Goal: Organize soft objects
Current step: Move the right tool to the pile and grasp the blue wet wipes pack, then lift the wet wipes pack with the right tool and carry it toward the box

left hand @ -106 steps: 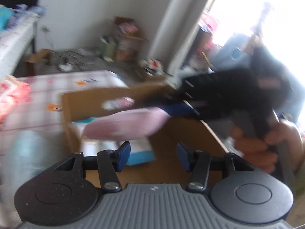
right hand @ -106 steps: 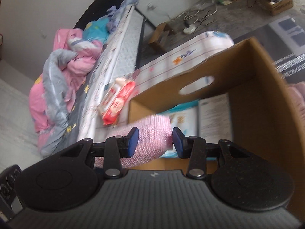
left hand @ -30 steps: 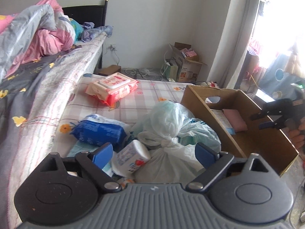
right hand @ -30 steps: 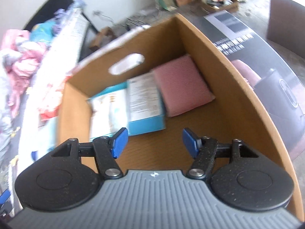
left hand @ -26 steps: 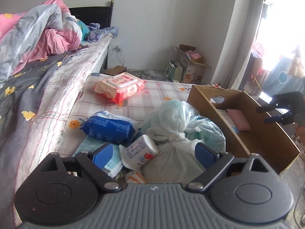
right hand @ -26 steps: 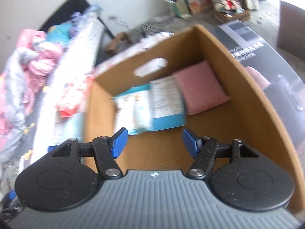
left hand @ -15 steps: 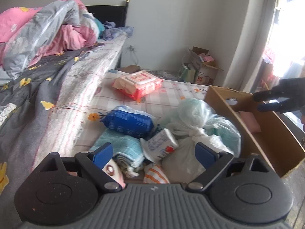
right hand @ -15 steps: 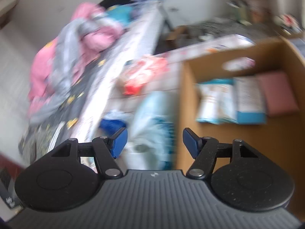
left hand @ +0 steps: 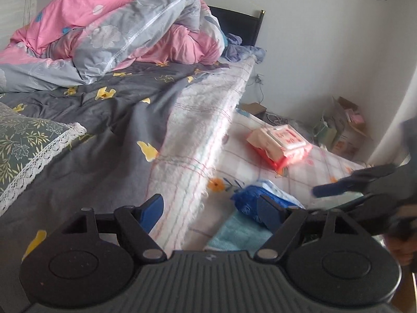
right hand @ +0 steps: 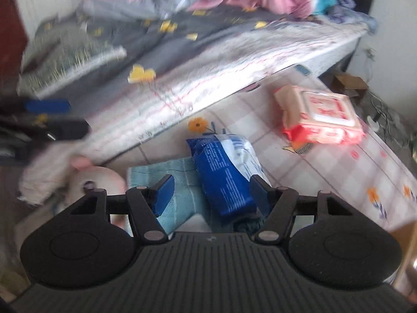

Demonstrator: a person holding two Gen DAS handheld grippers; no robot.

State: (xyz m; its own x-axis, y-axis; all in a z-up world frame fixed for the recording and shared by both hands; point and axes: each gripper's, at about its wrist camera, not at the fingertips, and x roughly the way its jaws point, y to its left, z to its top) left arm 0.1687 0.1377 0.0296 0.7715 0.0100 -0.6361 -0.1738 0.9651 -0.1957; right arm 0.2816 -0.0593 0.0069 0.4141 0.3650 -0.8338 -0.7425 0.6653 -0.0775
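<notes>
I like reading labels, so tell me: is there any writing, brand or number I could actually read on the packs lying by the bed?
None can be read.
Red and white wipes pack: red print on its lid, too blurred to read.
Blue pack: lines of small white print, too small and blurred to read.
Cardboard box in the far corner: reddish marks, too small to read.
Right gripper: small pale mark on its body, not legible.

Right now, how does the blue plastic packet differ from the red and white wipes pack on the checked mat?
The blue plastic packet is dark blue with a white end; the red and white wipes pack is red with a pale top panel. The blue packet lies partly on a folded teal towel; the wipes pack lies alone, farther off. Both are soft plastic packs lying flat.
</notes>
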